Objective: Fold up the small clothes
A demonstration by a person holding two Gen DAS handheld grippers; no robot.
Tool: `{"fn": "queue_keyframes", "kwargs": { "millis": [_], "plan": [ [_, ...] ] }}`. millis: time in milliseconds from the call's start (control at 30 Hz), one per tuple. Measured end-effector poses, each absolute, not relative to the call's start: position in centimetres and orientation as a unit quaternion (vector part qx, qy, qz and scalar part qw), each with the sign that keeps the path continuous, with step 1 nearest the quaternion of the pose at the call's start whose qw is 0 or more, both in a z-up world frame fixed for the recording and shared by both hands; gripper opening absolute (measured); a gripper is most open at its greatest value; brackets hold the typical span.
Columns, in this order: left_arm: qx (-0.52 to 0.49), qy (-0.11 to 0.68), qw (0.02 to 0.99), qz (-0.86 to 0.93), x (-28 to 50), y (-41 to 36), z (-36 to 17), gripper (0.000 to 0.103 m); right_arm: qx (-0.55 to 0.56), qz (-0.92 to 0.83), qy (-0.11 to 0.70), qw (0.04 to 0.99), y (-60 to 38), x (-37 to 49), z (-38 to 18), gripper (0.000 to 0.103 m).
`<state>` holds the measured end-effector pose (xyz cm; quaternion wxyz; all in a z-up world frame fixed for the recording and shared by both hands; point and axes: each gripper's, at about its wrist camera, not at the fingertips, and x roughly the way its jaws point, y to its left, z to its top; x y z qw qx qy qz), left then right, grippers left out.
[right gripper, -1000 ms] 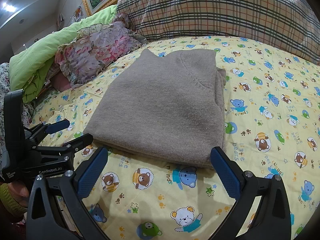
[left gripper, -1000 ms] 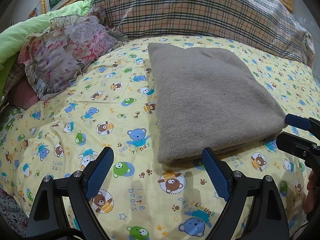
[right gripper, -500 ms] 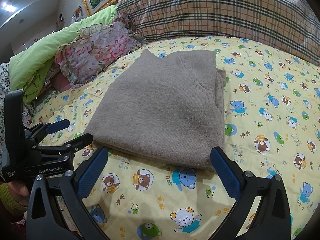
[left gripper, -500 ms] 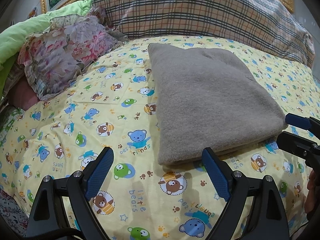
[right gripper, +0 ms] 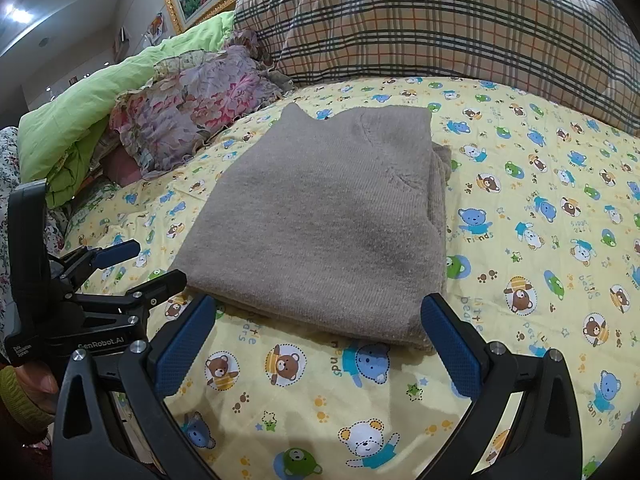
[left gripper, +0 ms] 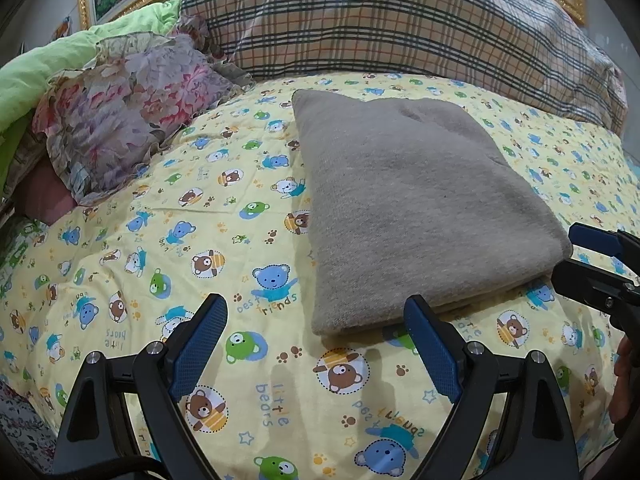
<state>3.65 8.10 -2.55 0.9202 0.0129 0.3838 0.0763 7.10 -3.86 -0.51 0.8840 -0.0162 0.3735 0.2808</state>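
Observation:
A grey-brown knitted sweater [left gripper: 416, 208] lies folded into a flat rectangle on the yellow bear-print bedsheet [left gripper: 160, 240]; the right wrist view shows the same sweater [right gripper: 328, 224] with its layered edge on the right. My left gripper [left gripper: 316, 322] is open, just short of the fold's near-left corner, with nothing between its fingers. My right gripper [right gripper: 320, 320] is open too, hovering in front of the sweater's near edge and holding nothing. Each gripper appears in the other's view: the right one [left gripper: 576, 256] at the sweater's near-right corner, the left one [right gripper: 144, 264] at its near-left corner.
A plaid pillow [left gripper: 392, 24] lies along the back of the bed. A floral cushion [left gripper: 128, 108] and a green quilt [right gripper: 92, 120] are piled at the left. Bare sheet [right gripper: 552, 208] stretches to the right of the sweater. A hand [right gripper: 28, 388] holds the left gripper.
Both grippers stay open and almost still; the views shift only slightly. The sweater has not moved.

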Motion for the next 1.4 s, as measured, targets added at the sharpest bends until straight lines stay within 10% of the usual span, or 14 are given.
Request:
{"fn": "queue_keyframes", "kwargs": {
  "millis": [1400],
  "plan": [
    [0.028,0.385,0.919,0.078,5.2,8.4,-1.1,0.091,-0.001,0.275,0.37,0.887,-4.4,7.9,0.3,0.102]
  ]
}}
